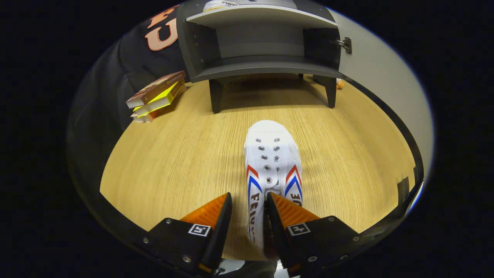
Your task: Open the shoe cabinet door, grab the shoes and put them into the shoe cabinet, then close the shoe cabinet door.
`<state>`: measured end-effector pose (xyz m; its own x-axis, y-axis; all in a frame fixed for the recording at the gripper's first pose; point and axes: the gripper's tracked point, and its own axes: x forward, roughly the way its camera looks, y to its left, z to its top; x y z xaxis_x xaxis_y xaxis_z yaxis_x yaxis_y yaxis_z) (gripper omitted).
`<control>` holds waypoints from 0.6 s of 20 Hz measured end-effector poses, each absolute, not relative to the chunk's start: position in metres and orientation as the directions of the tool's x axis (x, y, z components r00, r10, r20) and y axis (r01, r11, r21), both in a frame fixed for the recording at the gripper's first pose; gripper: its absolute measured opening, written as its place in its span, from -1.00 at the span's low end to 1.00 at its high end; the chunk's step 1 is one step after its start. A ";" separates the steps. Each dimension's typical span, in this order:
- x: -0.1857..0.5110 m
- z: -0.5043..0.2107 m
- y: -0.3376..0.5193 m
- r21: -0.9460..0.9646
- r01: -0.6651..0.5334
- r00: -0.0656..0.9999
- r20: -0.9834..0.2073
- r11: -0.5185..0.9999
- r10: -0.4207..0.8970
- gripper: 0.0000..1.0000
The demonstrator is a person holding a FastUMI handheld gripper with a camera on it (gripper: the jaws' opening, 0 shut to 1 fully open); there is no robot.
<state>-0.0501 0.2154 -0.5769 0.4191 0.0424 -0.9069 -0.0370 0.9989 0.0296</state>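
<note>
White shoe sidewall between part-open claw fingers.

stack of books lying on wood-grain tabletop | left of cabinet, against the black cloth wall

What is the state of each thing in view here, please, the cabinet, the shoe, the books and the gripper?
Shoe cabinet: standing on the table, door swung open to the right, lower shelf bare.
Shoe: upright on the table, toe toward the cabinet, heel end between the fingers.
Gripper: part open around the shoe's left side wall; a firm grip cannot be told.
Books: stacked askew, left of the cabinet.
Table: wooden top.
</note>
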 end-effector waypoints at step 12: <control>-0.032 -0.552 0.206 0.069 0.036 0.401 -0.915 0.997 0.049 -0.90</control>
